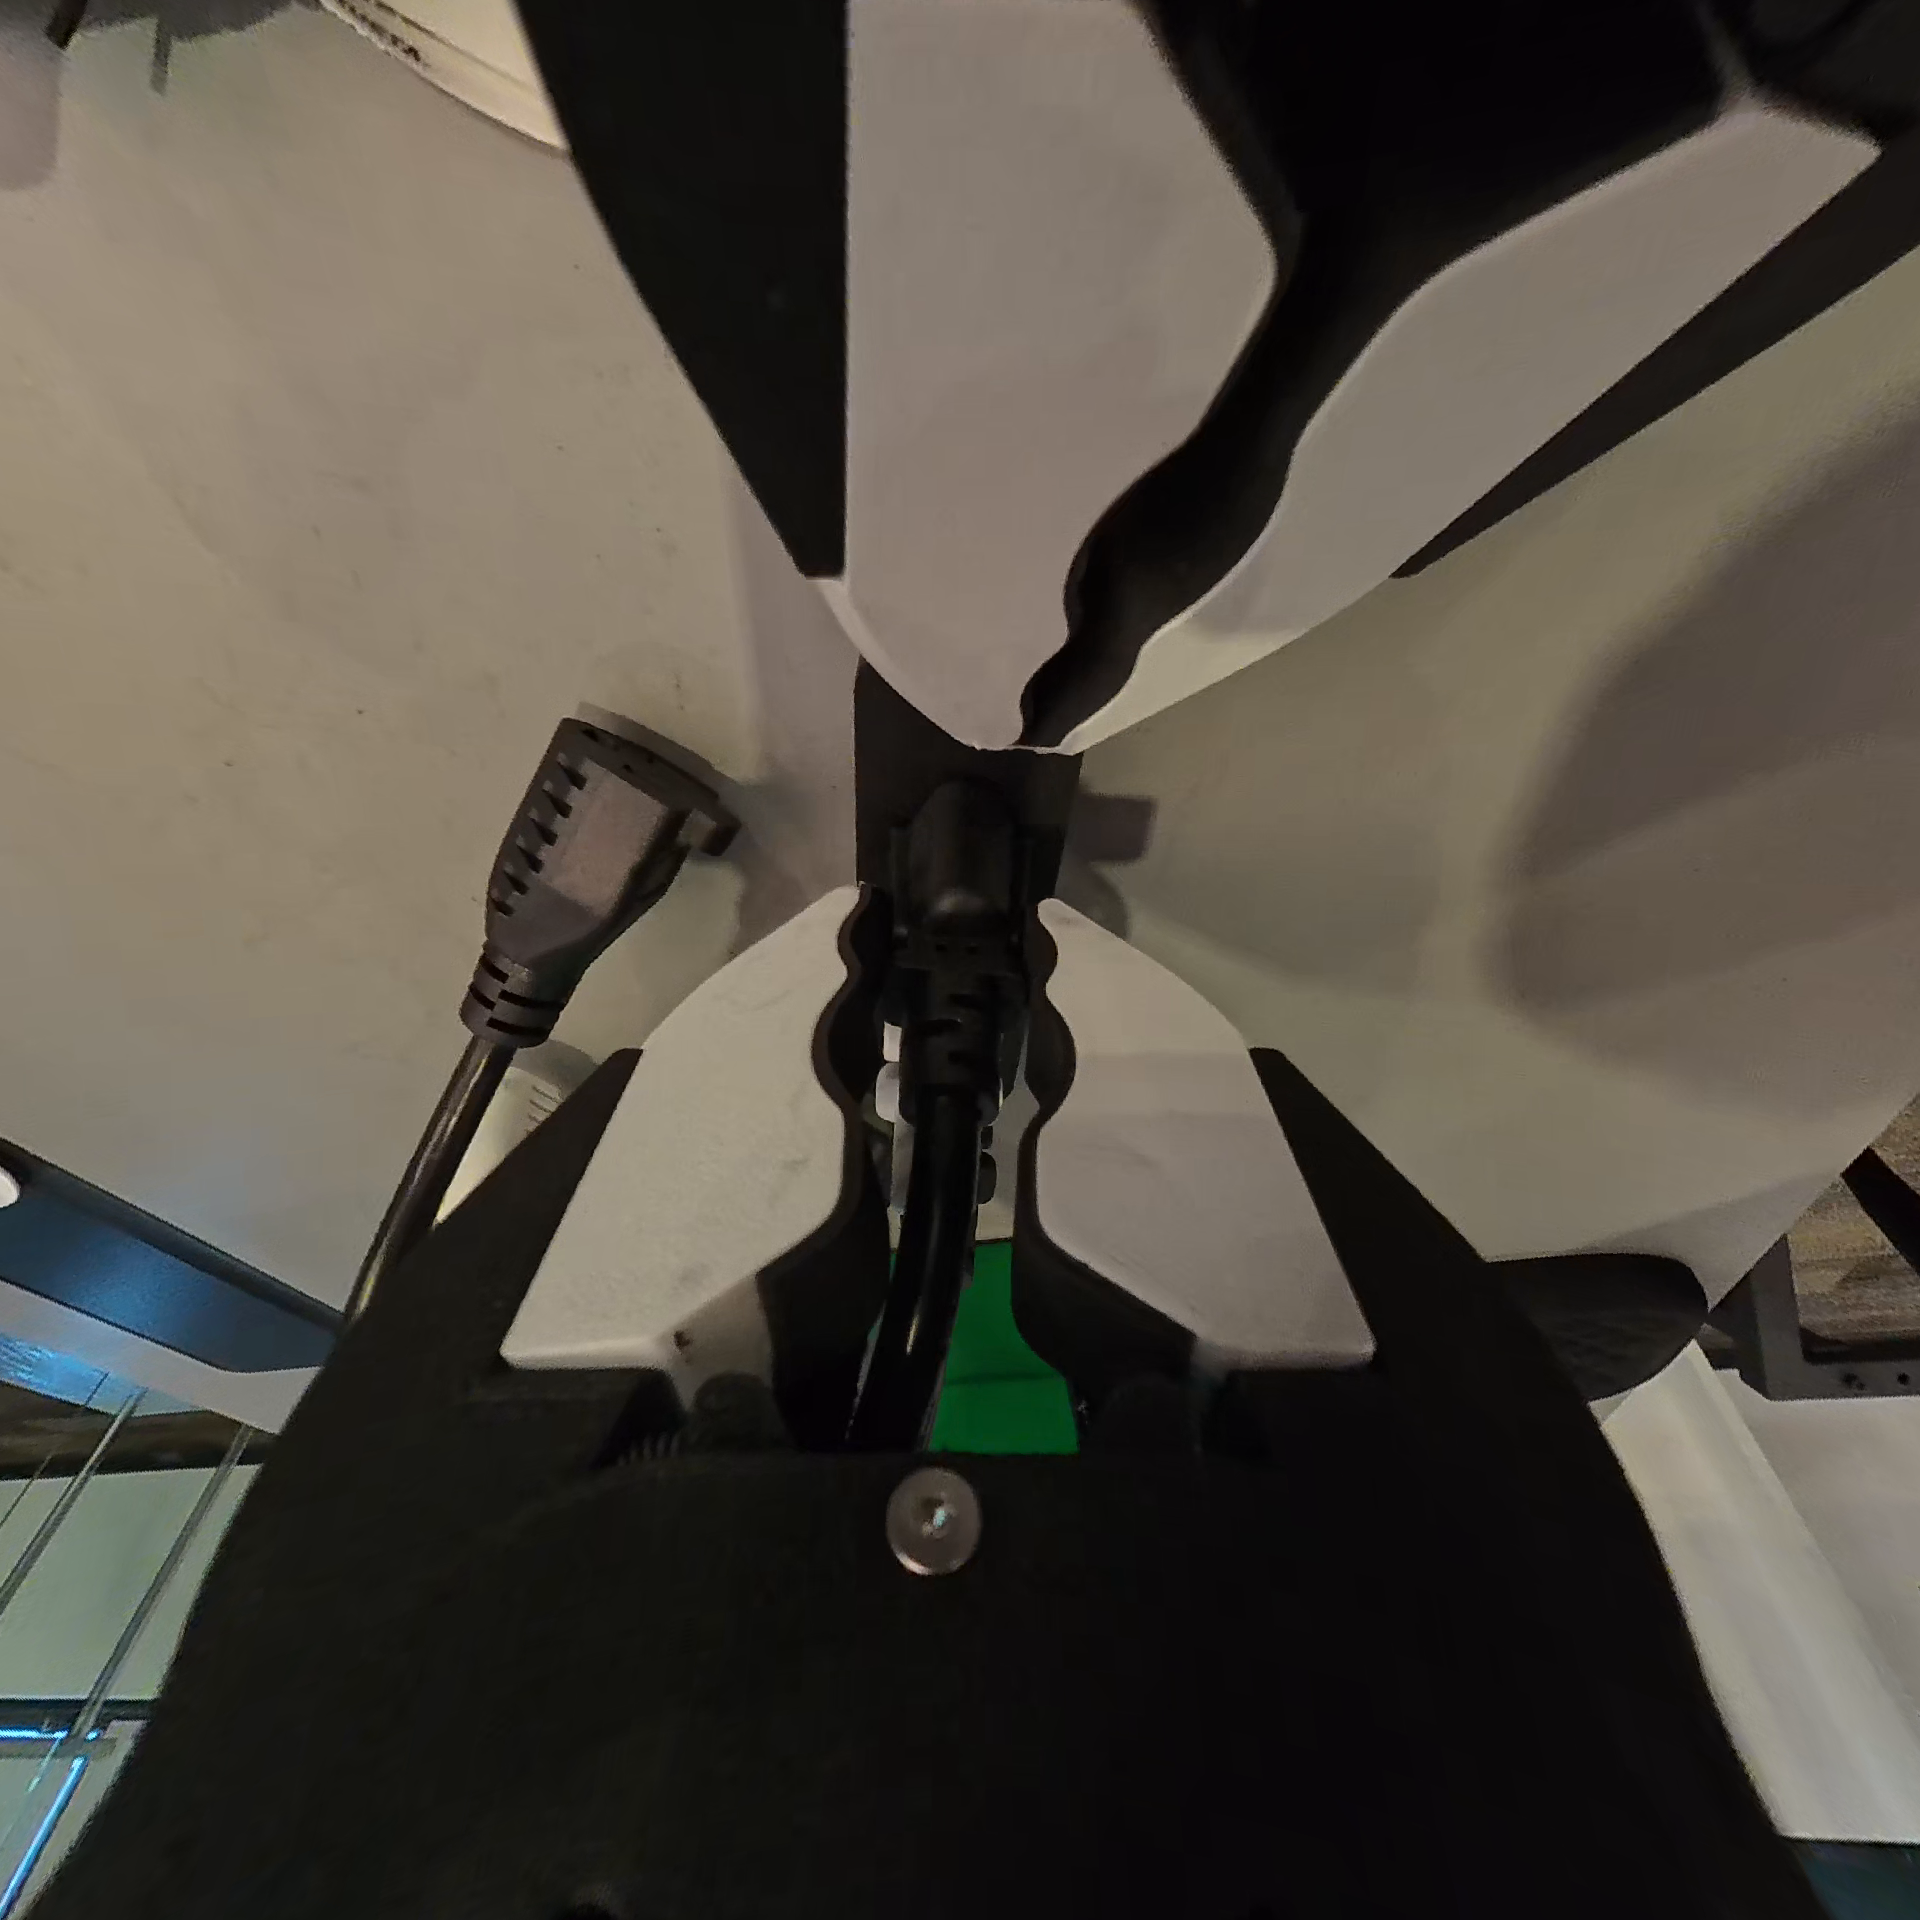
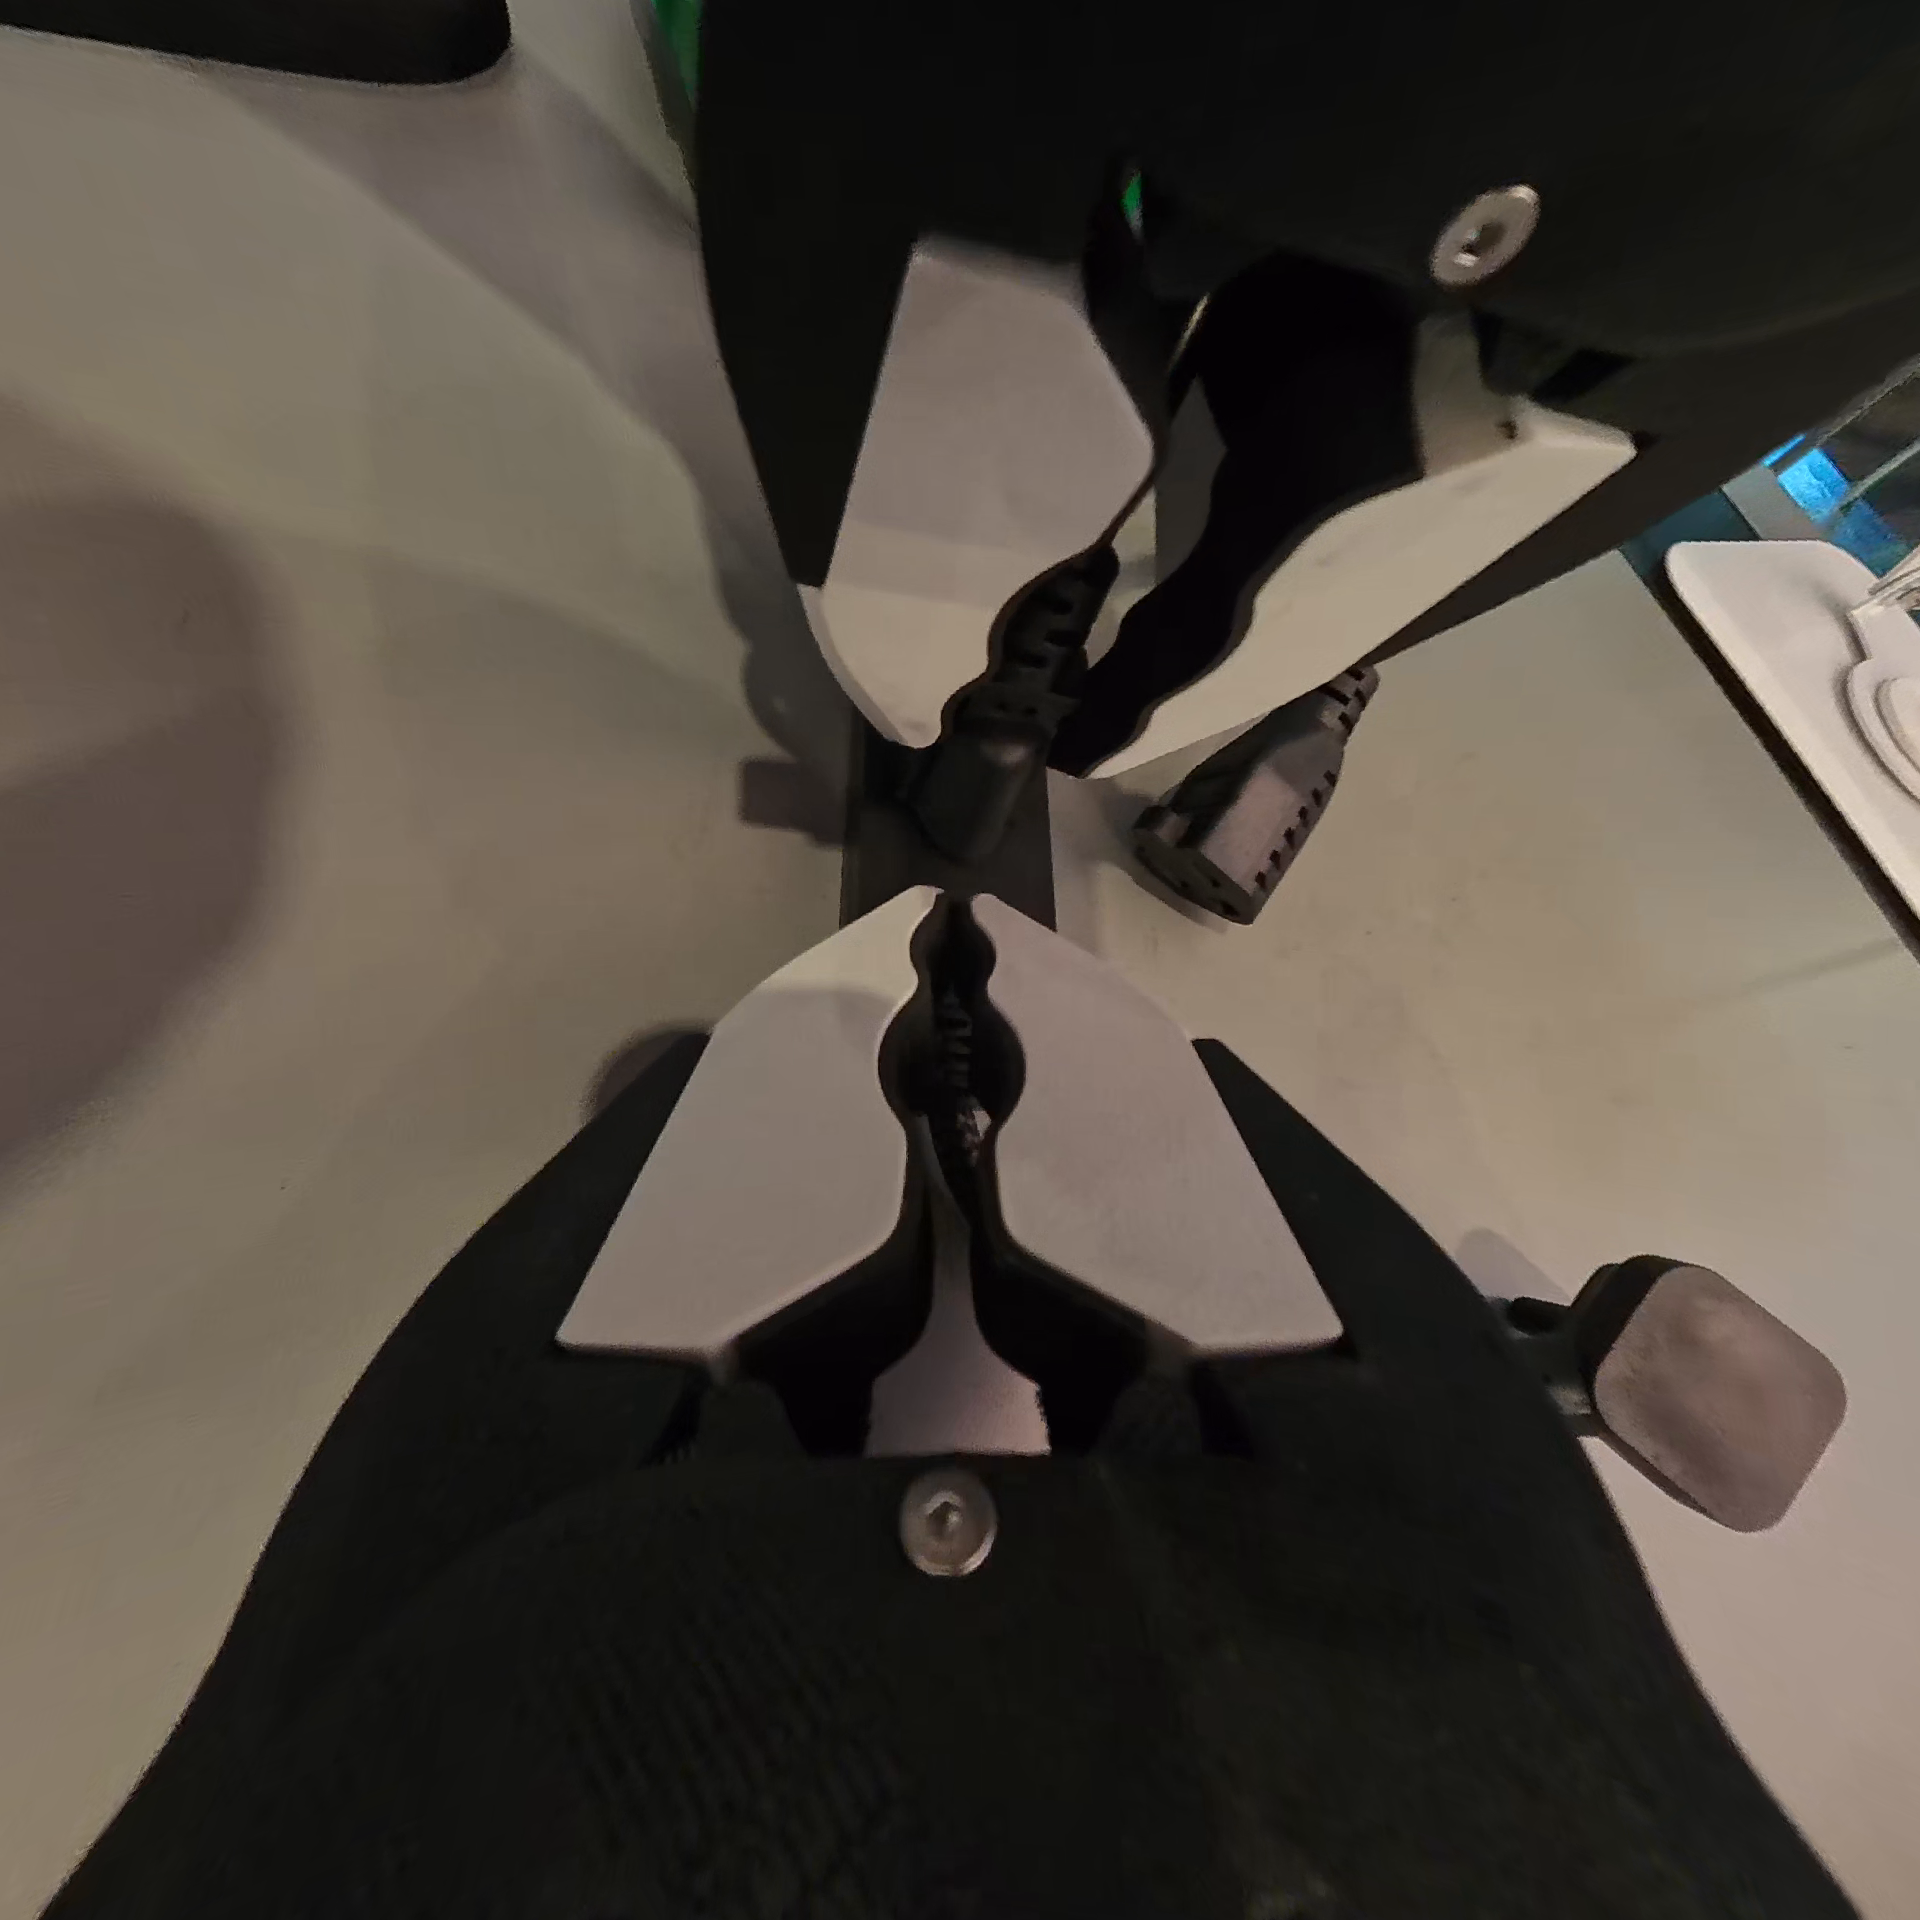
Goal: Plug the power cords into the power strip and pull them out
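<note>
A black power strip [image 1: 1044,800] lies on the white table [image 1: 312,520], mostly hidden by both grippers. My left gripper [image 1: 956,909] is shut on a black plug [image 1: 961,847], with its cord [image 1: 930,1195] running back between the fingers. The plug's head sits against the strip; I cannot tell how deep the prongs are. My right gripper [image 2: 951,904] faces it from the opposite side and is shut on a black ribbed cord piece [image 2: 956,1039] at the strip's [image 2: 1029,862] end. The left gripper's plug [image 2: 987,779] also shows in the right wrist view.
A loose dark grey cord connector [image 1: 582,852] lies on the table beside the strip; it also shows in the right wrist view [image 2: 1247,800]. A white tray [image 2: 1766,644] sits at the far right. A dark rounded pad [image 2: 1704,1392] sticks out by my right gripper. Left and right tips are no more than a few centimetres apart.
</note>
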Demonstrator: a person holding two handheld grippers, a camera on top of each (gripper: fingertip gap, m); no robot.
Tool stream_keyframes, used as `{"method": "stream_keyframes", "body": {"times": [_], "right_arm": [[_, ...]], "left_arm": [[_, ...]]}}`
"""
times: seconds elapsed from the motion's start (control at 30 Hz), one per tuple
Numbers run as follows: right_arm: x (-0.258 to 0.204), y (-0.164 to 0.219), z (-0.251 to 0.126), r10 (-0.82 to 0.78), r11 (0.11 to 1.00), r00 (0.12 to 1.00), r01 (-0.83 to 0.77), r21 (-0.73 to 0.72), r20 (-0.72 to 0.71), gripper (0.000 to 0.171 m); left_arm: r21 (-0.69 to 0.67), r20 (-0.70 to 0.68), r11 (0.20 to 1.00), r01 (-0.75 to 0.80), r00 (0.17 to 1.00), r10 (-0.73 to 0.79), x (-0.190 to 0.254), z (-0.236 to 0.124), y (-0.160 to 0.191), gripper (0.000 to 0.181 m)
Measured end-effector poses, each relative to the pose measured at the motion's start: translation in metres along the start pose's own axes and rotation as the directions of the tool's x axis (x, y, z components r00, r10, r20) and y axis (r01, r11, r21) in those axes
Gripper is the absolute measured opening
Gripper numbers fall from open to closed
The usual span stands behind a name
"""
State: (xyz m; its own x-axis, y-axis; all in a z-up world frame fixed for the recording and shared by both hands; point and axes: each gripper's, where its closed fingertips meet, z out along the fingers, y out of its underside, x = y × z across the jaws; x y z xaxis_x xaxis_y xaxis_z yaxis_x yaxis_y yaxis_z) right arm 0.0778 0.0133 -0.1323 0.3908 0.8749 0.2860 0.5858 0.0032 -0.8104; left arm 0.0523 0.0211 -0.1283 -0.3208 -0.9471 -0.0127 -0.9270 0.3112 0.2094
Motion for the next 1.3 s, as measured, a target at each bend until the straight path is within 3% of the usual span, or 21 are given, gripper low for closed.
{"method": "stream_keyframes", "body": {"times": [0.3,0.6,1.03,1.2,1.3], "right_arm": [[-0.001,0.000,0.004,-0.045,0.998,0.999,0.044,-0.053,-0.029,0.006],[0.000,0.001,0.002,-0.045,0.997,0.998,0.042,-0.063,-0.048,0.006],[0.001,-0.003,0.013,-0.032,0.997,0.999,0.032,-0.067,0.005,0.007],[0.001,-0.005,0.016,-0.033,0.998,0.999,0.033,-0.058,0.002,0.008],[0.001,-0.006,0.016,-0.040,0.997,0.999,0.040,-0.060,-0.003,0.008]], "left_arm": [[-0.002,0.015,1.000,0.015,1.000,-0.015,0.000,0.000,0.000,0.023],[-0.111,0.008,0.993,-0.028,1.000,0.029,0.000,-0.005,-0.001,0.023],[0.120,-0.040,0.989,0.085,0.996,-0.081,-0.002,0.001,0.008,0.023],[0.157,-0.030,0.986,0.063,0.998,-0.059,-0.004,0.002,0.012,0.023],[0.110,0.002,0.994,0.024,1.000,-0.025,-0.004,0.002,0.013,0.023]]}}
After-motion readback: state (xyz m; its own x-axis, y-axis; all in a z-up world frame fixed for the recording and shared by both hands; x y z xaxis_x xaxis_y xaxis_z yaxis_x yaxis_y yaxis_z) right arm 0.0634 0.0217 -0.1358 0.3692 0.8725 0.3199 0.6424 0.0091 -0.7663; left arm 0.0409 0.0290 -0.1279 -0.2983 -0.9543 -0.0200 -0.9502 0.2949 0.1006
